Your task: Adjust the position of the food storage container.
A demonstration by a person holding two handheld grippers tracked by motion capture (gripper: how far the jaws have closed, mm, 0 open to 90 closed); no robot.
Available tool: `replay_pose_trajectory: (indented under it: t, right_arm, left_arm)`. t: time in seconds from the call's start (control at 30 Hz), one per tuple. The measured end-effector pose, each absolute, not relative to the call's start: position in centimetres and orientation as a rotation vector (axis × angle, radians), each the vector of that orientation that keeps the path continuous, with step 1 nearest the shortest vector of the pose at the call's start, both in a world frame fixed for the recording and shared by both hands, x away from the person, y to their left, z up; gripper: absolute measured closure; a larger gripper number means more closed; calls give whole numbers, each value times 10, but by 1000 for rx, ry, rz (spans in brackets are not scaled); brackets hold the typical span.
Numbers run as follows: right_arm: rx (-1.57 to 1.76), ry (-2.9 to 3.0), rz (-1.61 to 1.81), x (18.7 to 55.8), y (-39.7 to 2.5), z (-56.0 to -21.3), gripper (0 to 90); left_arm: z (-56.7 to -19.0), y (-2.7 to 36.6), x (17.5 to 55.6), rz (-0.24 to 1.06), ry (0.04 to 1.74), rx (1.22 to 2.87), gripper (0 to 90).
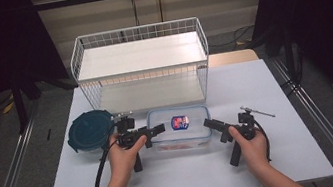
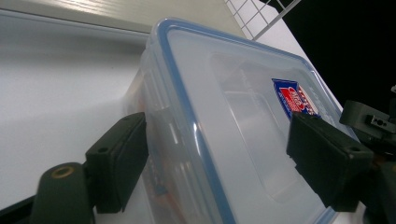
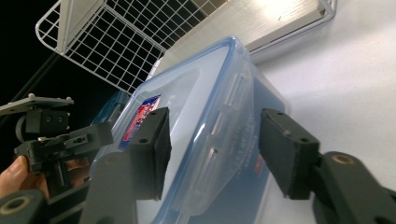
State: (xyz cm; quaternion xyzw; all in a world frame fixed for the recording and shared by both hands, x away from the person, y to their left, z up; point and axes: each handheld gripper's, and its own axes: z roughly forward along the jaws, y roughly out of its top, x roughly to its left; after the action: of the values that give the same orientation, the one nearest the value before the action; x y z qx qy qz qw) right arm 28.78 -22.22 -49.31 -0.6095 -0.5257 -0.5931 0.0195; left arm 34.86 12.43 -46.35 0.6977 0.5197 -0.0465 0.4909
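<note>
A clear rectangular food box (image 1: 191, 131) with a blue-rimmed lid and a red and blue label lies at the table's middle, in front of the rack. My left gripper (image 1: 154, 130) is at its left end and stands open. In the left gripper view, the left gripper (image 2: 222, 163) has one jaw beside the side wall of the box (image 2: 224, 112) and the other over the lid. My right gripper (image 1: 211, 125) is at the right end, also open. In the right gripper view, the right gripper (image 3: 217, 151) straddles the lid's edge and side clip of the box (image 3: 210, 88).
A white wire rack (image 1: 142, 62) with two shelves stands behind the box. A dark teal round lid (image 1: 90, 130) lies left of the box, close to my left hand. The white table (image 1: 259, 84) has bare surface to the right and along the front.
</note>
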Motion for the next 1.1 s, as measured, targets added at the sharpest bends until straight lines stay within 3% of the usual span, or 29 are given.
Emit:
replay_pose_trajectory:
  t: [0.47, 0.77, 0.87, 1.1]
  right_arm:
    - [-1919, -1553, -1850, 284, -219, -496, 474]
    - [-1965, -1450, -1833, 285, -218, -498, 491]
    - [-1969, -1421, -1821, 286, -218, -498, 498]
    - [-1982, -1386, -1810, 288, -219, -497, 515]
  left_arm:
    - [-473, 124, 349, -193, 1311, 1629, 131]
    - [-470, 132, 346, -198, 1379, 1536, 283]
    - [-470, 138, 346, -223, 1406, 1471, 383]
    - [-472, 142, 345, -250, 1432, 1427, 430]
